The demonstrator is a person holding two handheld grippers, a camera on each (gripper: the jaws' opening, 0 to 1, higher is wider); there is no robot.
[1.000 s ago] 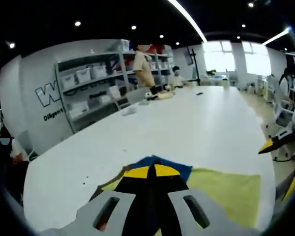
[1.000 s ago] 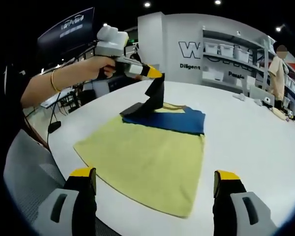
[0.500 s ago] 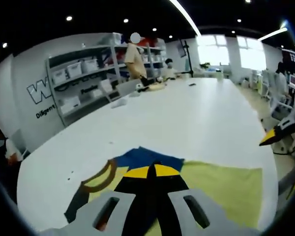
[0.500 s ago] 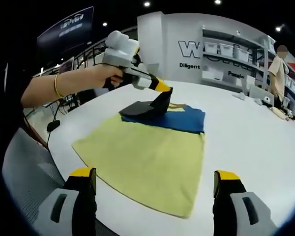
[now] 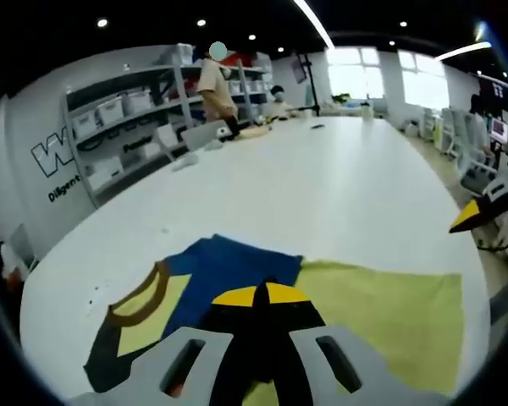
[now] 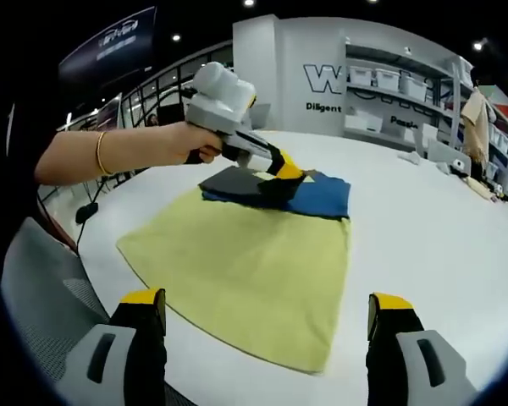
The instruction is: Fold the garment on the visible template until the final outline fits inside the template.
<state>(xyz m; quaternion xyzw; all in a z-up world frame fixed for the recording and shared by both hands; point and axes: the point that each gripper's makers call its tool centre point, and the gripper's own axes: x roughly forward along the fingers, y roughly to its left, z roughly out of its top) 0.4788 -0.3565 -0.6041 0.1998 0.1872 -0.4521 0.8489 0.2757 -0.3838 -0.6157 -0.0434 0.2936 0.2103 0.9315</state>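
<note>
At centre of the right gripper view, the garment point(image 6: 275, 193) lies on the yellow template point(image 6: 245, 271) on the white tabletop point(image 6: 423, 245). The left gripper point(image 6: 286, 172), jaws closed, pinches its black fabric. The right gripper point(image 6: 267, 317) hangs wide open, holding nothing, at frame bottom.

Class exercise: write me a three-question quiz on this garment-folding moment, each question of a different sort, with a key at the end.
1. True or false: the left gripper is shut on the black part of the garment.
2. Multiple choice: the yellow-green cloth template lies on (A) a wooden floor, (B) the white table, (C) a chair.
3. Fill in: the right gripper's jaws stand ____.

Key: 1 true; 2 B; 3 open.
</note>
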